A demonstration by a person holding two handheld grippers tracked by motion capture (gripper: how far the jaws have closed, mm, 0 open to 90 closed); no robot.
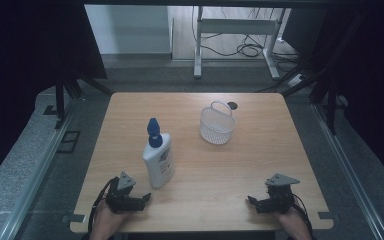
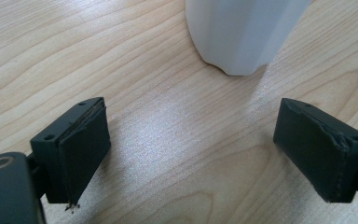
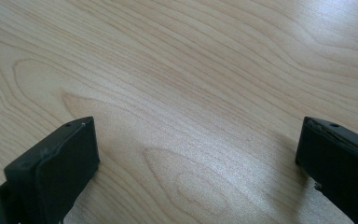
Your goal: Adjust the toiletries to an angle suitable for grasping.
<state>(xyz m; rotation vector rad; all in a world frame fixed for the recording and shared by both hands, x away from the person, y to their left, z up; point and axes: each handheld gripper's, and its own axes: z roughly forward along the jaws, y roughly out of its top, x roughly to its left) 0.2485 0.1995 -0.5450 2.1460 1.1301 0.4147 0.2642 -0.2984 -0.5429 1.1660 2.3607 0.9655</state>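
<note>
High view: left gripper (image 1: pixel 142 199) gapes beside bottle (image 1: pixel 158 160).

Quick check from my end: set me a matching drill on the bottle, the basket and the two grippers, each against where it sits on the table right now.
Things:
1. white bottle with blue cap
2. white mesh basket
3. left gripper
4. right gripper

Places:
A. near edge of the wooden table, right side, jaws open over bare wood
B. far half, right of centre, handle up
C. near edge, left side, jaws open towards the bottle's base
D. upright, left of centre, just beyond the left gripper

Pairs: 1-D, 2-B, 3-C, 4-A
</note>
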